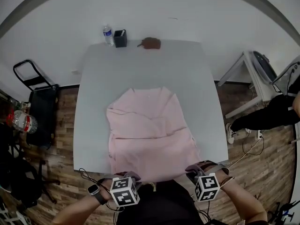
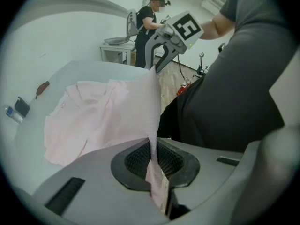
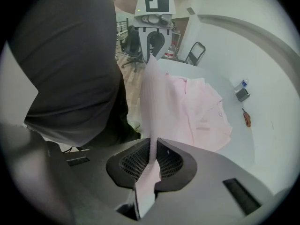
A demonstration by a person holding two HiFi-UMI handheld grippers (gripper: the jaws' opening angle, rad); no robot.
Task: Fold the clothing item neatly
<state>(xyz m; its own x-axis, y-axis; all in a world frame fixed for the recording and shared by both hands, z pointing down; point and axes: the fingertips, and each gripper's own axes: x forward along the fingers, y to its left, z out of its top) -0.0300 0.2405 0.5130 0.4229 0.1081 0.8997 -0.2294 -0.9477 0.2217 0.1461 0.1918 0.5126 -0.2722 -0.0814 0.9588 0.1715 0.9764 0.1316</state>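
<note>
Where the pink shirt (image 1: 150,125) ends, left tongs (image 2: 153,150) and right tongs (image 3: 153,146) clamp its hem.

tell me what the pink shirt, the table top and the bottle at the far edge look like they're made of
Pink shirt: thin woven cloth, probably cotton or a blend, matte; it creases softly and drapes.
Table top: smooth pale surface with an even, dull finish, perhaps laminate; not certain.
Bottle: likely clear plastic, going by its see-through body; too small to be sure.
</note>
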